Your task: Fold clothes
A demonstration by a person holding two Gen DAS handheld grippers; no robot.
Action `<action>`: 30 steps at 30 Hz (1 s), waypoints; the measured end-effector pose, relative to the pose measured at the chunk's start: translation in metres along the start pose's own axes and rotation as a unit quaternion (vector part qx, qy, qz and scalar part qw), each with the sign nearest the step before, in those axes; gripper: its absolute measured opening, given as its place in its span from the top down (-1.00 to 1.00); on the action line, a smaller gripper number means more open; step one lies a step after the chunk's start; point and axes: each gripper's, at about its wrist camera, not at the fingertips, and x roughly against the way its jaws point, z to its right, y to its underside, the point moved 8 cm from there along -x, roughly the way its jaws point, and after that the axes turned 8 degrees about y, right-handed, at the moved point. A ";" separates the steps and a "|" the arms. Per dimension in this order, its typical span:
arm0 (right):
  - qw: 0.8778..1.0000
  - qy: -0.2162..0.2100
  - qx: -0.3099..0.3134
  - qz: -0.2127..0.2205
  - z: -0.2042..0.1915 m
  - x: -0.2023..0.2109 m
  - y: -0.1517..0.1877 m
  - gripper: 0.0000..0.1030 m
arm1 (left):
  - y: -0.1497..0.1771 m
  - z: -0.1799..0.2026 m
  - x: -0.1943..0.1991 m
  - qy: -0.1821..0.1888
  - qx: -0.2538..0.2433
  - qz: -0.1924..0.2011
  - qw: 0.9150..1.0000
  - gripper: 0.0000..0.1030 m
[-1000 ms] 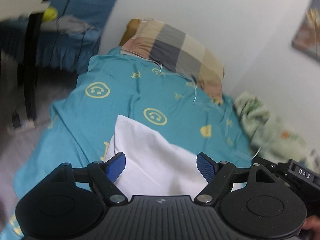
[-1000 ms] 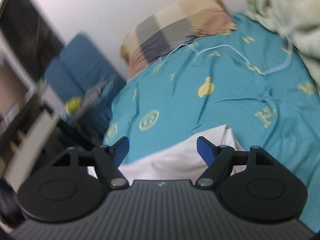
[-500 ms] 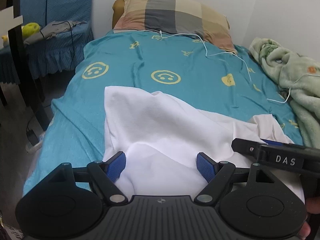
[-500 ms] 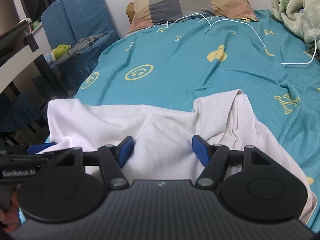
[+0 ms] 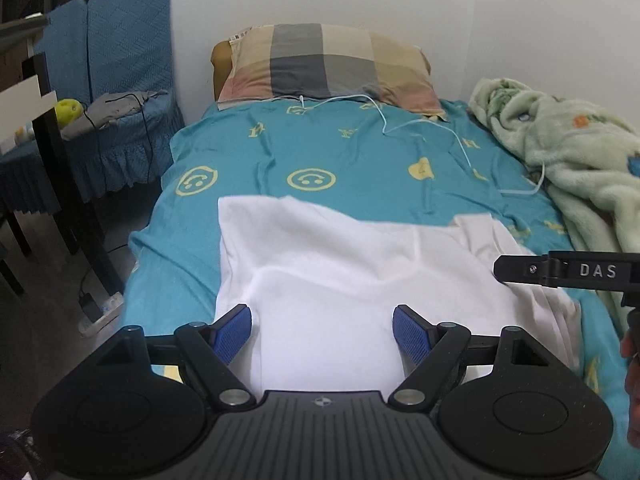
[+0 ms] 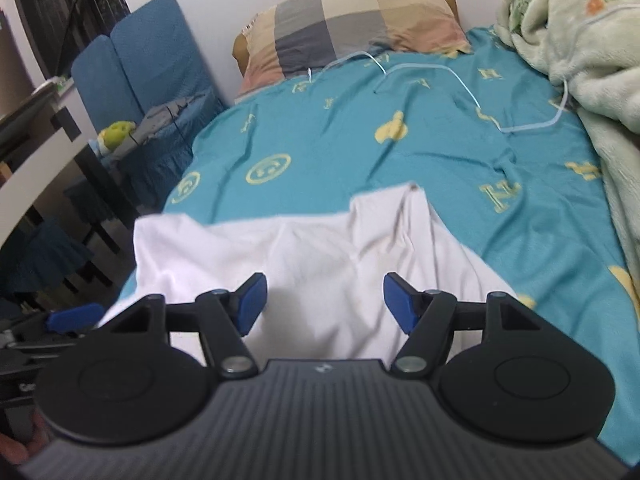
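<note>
A white garment [image 5: 340, 264] lies rumpled across the near end of a bed with a teal sheet [image 5: 360, 160]; one sleeve or corner is folded up at its far right [image 6: 412, 208]. My left gripper [image 5: 322, 332] hovers open over the garment's near left part, with white cloth showing between its blue pads [image 5: 236, 328]. My right gripper [image 6: 325, 300] is open over the near right part, its pads apart from the cloth. The right gripper's black finger [image 5: 520, 272] shows in the left wrist view. The left gripper's blue pad [image 6: 74, 316] shows in the right wrist view.
A checked pillow [image 5: 328, 68] lies at the head of the bed, with a white cable [image 5: 460, 140] trailing from it. A green fleece blanket [image 5: 560, 140] is bunched along the right side. Left of the bed stand a blue chair [image 5: 120, 80] and a dark table leg [image 5: 68, 184].
Both views have rolled from tilted to level and drawn back, so more of the white garment shows. The right jaws have narrowed a little. The garment lies much as half a second ago.
</note>
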 end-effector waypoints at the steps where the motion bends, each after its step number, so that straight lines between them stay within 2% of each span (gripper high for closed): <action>1: 1.000 0.001 0.001 -0.005 0.001 0.002 0.004 -0.30 | 0.003 0.002 0.002 0.000 -0.002 -0.002 1.000 -0.55; 11: 0.998 0.014 0.008 -0.060 0.009 -0.023 0.038 -0.29 | 0.031 0.000 -0.018 -0.001 0.001 -0.035 0.999 -0.58; 15: 0.998 0.012 -0.005 -0.062 0.011 -0.018 0.036 -0.29 | 0.033 -0.001 -0.014 0.000 0.010 -0.034 0.999 -0.58; 21: 0.998 0.003 -0.041 -0.049 0.013 0.015 0.037 -0.31 | 0.036 0.011 0.012 -0.006 0.009 -0.025 1.000 -0.58; 25: 1.000 0.004 -0.006 -0.022 0.001 0.042 0.040 -0.31 | 0.046 0.026 0.033 -0.004 0.008 -0.022 1.000 -0.58; 30: 1.000 -0.004 0.004 0.005 -0.007 0.073 0.045 -0.31 | 0.054 0.043 0.066 -0.011 -0.007 -0.005 1.000 -0.59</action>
